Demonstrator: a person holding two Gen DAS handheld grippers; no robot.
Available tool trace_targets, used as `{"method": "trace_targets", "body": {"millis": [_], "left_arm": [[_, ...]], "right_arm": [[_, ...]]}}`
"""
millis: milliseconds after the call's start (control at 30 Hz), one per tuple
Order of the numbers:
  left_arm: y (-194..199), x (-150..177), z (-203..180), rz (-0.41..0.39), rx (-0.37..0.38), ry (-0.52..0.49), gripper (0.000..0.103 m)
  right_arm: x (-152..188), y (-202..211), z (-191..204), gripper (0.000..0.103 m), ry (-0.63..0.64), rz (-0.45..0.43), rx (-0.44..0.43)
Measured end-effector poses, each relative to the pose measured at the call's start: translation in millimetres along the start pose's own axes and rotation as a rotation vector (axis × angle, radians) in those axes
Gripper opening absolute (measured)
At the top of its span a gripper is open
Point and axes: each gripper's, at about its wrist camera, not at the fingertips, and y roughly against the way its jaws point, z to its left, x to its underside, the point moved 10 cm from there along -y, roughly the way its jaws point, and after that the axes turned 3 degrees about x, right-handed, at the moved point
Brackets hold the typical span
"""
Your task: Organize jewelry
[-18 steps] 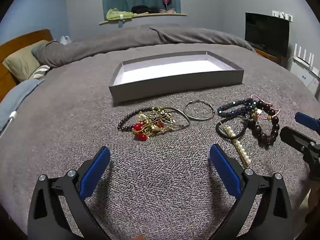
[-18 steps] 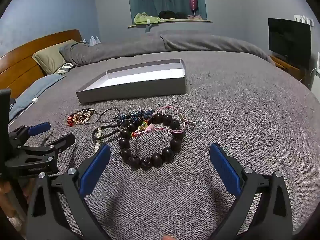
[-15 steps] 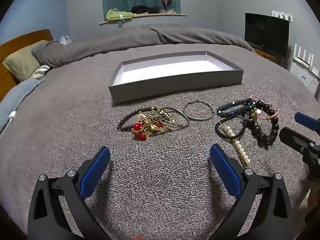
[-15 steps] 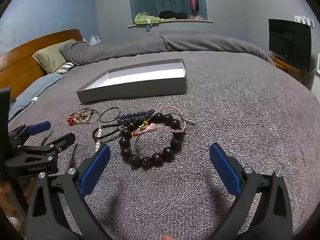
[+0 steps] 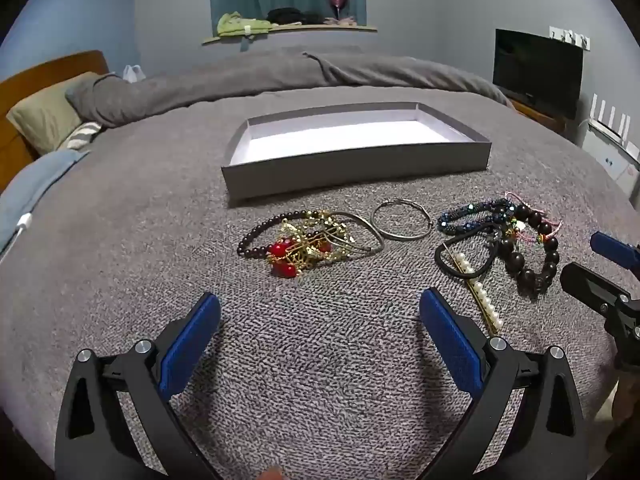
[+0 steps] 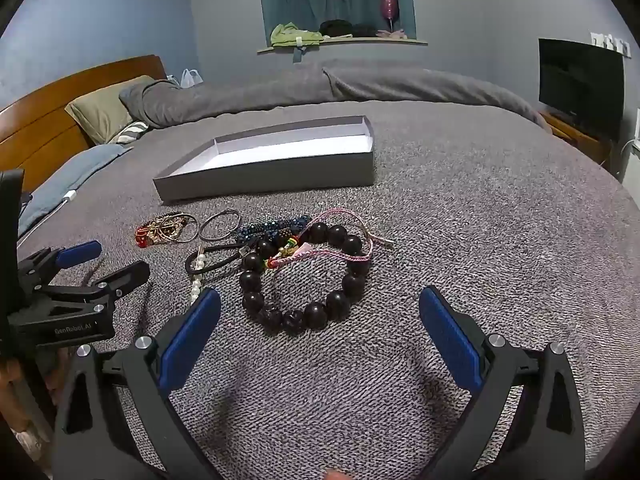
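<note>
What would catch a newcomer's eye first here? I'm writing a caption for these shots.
Probably the big dark-bead bracelet, lying on the grey bedspread just ahead of the open right gripper. Next, the red-and-gold tangle of jewelry ahead of the open left gripper. Behind both sits a shallow grey box, empty inside.

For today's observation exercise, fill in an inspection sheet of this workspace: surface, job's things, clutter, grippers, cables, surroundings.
Surface: grey bedspread, flat.
Job's things: empty grey tray; large dark bead bracelet, silver hoop, red-and-gold tangle, pearl clip and black hair tie, all outside the tray.
Clutter: nothing seen.
Grippers: left gripper and right gripper open, holding nothing.
Cables: white cable at bed edge.
Surroundings: pillow, television, window shelf.
</note>
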Motion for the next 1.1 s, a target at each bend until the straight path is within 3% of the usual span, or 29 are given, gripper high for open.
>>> {"method": "trace_targets", "body": {"millis": [1100], "left_arm": [[-1.4,0.8,-0.5,-0.003,-0.001,0.0,0.099]], "right_arm": [[-1.0,-3.0,0.8,0.098,0.001,0.003,-0.001]]}}
